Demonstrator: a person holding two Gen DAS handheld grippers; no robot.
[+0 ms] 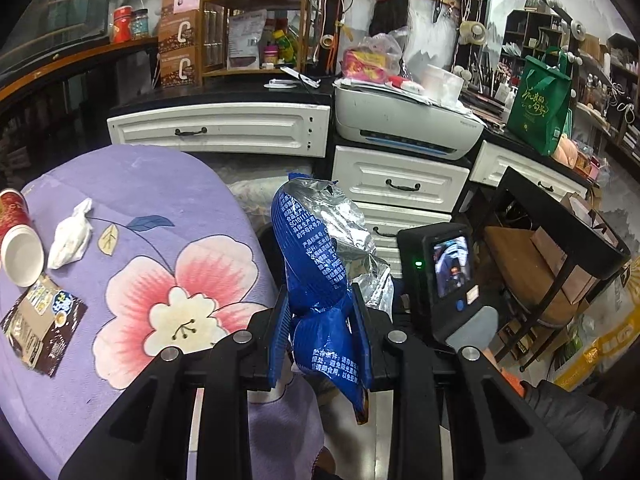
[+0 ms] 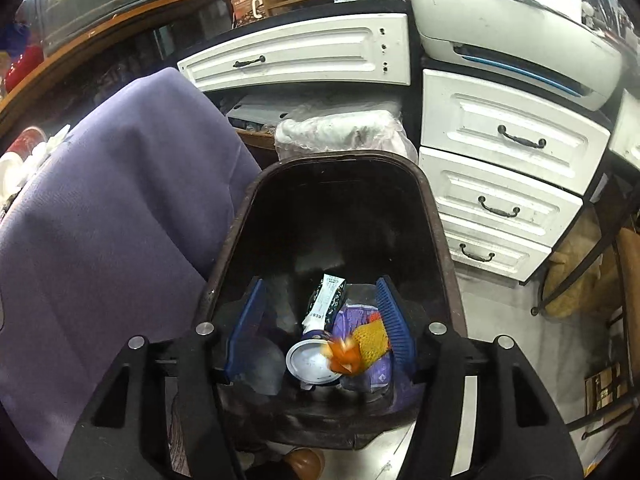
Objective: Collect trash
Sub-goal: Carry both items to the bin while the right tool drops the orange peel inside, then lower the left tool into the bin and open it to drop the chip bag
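The left gripper (image 1: 322, 332) was clamped on a blue snack bag (image 1: 316, 264), with a tissue (image 1: 70, 236) and cup (image 1: 18, 240) on the tabletop (image 1: 160, 184) to its left. The right gripper (image 2: 318, 334) stood apart over the bin (image 2: 236, 240), an orange scrap (image 2: 344, 356) between its fingers, untouched.

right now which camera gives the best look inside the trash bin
The right wrist view. It looks straight down into the dark trash bin, showing a white lid, a tube and an orange scrap below the open right claw. The left wrist view shows nothing of the bin; the blue snack bag fills its centre.
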